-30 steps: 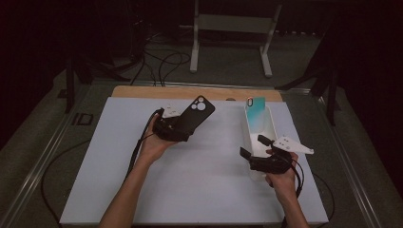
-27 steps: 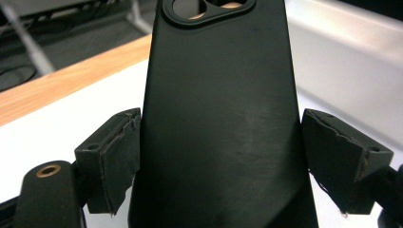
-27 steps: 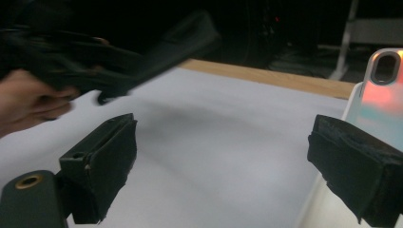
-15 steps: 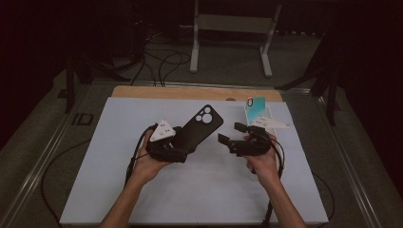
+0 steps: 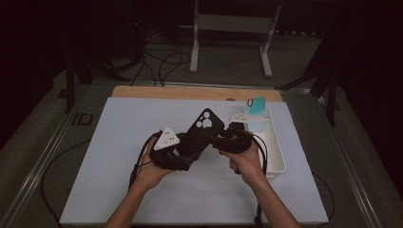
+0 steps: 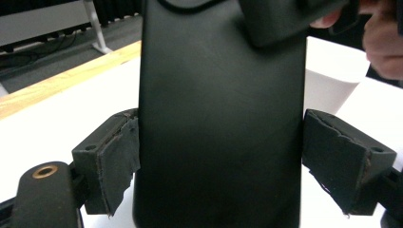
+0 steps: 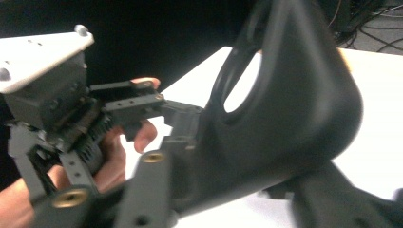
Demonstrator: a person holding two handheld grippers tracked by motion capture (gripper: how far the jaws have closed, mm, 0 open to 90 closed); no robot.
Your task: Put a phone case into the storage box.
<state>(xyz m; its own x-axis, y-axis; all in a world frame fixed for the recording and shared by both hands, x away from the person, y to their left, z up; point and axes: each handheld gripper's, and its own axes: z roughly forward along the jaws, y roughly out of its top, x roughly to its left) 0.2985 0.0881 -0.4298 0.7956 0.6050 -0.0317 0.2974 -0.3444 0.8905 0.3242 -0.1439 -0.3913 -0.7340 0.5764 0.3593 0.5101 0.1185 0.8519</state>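
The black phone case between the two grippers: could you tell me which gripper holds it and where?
The left gripper clamps the black phone case across its lower sides; the right gripper has just closed on its right edge.

Black phone case (image 5: pixel 199 134), tilted upward, held above the table.

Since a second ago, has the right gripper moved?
Yes. The right gripper has moved left, away from the white bin, to the black phone case, its jaws just closing on it.

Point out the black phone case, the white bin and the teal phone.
black phone case (image 5: pixel 202 133), high view, on its back below the camera cutout.
white bin (image 5: pixel 275 156), high view, on its right wall.
teal phone (image 5: pixel 256 105), high view, on its upper end.
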